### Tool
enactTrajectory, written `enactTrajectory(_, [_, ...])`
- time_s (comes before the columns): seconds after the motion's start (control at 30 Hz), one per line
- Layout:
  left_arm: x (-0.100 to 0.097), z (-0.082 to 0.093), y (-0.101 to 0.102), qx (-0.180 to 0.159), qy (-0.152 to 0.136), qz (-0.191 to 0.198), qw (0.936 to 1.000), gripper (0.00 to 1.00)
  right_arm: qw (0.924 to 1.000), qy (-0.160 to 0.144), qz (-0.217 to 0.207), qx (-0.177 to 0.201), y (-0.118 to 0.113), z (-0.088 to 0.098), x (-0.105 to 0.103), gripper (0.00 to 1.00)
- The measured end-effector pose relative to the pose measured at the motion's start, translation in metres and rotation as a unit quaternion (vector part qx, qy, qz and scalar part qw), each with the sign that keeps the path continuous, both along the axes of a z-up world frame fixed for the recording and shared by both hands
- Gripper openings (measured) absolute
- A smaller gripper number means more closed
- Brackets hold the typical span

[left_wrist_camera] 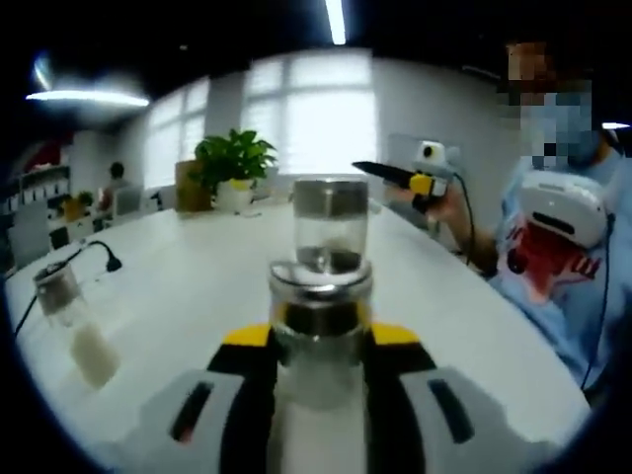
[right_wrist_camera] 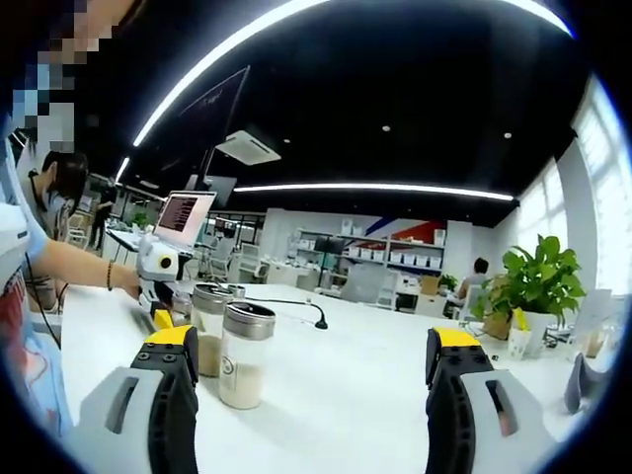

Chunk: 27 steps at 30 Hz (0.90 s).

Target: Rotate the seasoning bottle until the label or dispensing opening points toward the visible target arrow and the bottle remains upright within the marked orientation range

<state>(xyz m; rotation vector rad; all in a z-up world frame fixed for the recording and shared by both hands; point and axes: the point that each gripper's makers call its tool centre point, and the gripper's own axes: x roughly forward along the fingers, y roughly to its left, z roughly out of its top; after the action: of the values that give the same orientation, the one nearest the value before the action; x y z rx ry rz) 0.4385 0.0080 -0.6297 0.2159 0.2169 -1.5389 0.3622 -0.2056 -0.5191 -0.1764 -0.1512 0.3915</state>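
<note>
Seasoning bottle (left_wrist_camera: 319,326) sits right between my left gripper (left_wrist_camera: 318,360)'s jaws, upright, and the yellow-tipped black jaws are pressed against both sides of its frosted lower body, so I've got it clamped. In the left gripper view its metal collar and clear glass top rise straight up in front of me, standing on the white surface (left_wrist_camera: 178,276). I can't make out a label or a dispensing opening from here, and I can't spot any arrow mark either.

Off to my left on the surface there's a second bottle (left_wrist_camera: 71,321) with pale contents, tilted in the fisheye, with a black cable (left_wrist_camera: 69,259) curling beside it. A potted plant (left_wrist_camera: 235,168) stands at the far end by the bright windows. On the right a person in a blue shirt (left_wrist_camera: 568,257) holds my right gripper (left_wrist_camera: 420,181) up above the surface, well apart from the clamped bottle.

Switching to the right gripper view: its jaws stand wide apart with nothing between them. Two metal-lidded bottles stand upright just beside each other; the nearer one (right_wrist_camera: 242,355) is partly filled with pale seasoning. The other is touching the left gripper beside the person's hand. A laptop (right_wrist_camera: 184,218) sits open behind them.
</note>
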Motion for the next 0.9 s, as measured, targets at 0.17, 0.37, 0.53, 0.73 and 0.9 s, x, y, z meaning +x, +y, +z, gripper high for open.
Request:
enactTrajectory(0.17, [0.006, -0.003, 0.009, -0.005, 0.046, 0.066, 0.9968, 0.61, 1.0, 0.003, 0.001, -0.003, 0.0, -0.002, 0.0, 0.99])
enactTrajectory(0.37, [0.012, 0.002, 0.013, -0.01, 0.037, 0.157, 0.9869, 0.69, 1.0, 0.008, 0.001, 0.003, -0.001, -0.003, 0.002, 0.99])
enactTrajectory(0.53, [0.005, 0.011, 0.013, -0.039, 0.05, 0.21, 0.9757, 0.69, 1.0, 0.009, -0.003, 0.001, -0.002, -0.003, 0.002, 0.99])
enactTrajectory(0.73, [0.016, 0.016, 0.026, -0.074, 0.073, 0.296, 0.9497, 0.5, 0.9999, 0.012, -0.007, -0.002, -0.004, -0.004, 0.003, 0.99])
enactTrajectory(0.9, [0.018, 0.008, 0.03, -0.064, 0.075, 0.315, 0.944, 0.52, 0.9999, 0.014, -0.009, 0.0, -0.006, -0.005, 0.004, 0.99])
